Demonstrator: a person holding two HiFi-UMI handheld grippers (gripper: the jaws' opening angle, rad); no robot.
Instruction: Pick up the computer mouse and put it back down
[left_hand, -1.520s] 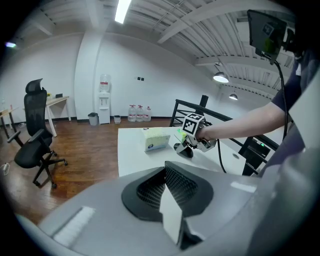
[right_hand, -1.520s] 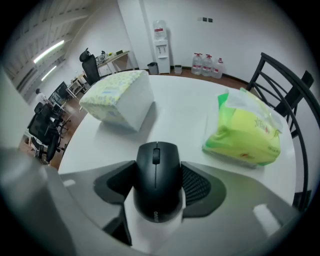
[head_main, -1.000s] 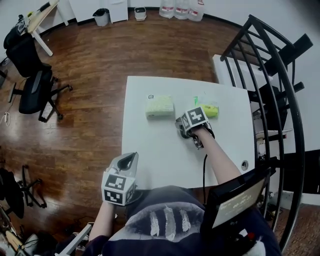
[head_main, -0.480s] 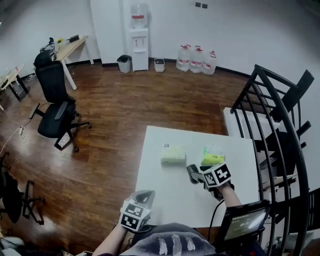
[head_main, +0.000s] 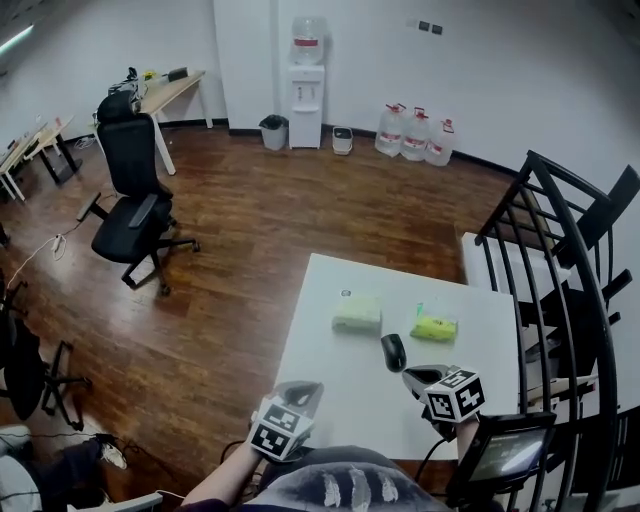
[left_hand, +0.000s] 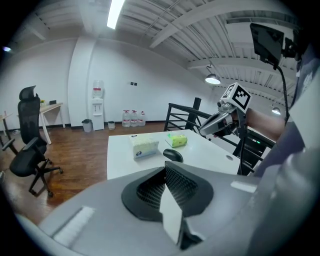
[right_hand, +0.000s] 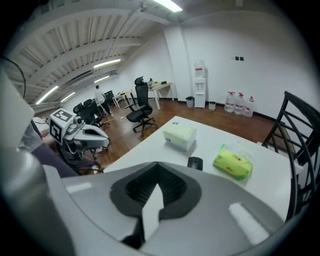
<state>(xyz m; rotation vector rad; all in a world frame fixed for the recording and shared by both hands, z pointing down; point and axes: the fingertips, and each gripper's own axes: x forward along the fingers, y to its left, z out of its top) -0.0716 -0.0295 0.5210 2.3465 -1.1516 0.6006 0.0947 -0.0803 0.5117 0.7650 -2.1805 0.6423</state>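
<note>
The computer mouse (head_main: 393, 351) now lies free mid-surface (head_main: 330, 385). The right gripper (head_main: 412, 376) has lifted clear and just clenched its jaws on nothing, so the put-down looks done.

Head view looks steeply down from high; both lower tool views share the table (head_main: 330, 375).

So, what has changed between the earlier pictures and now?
The right gripper let go of the black computer mouse and rose off the white table; its jaws have just been closing and are shut on nothing. The mouse lies on the table beside the pale tissue box and green packet, which stayed put. The left gripper stays shut, empty.
</note>
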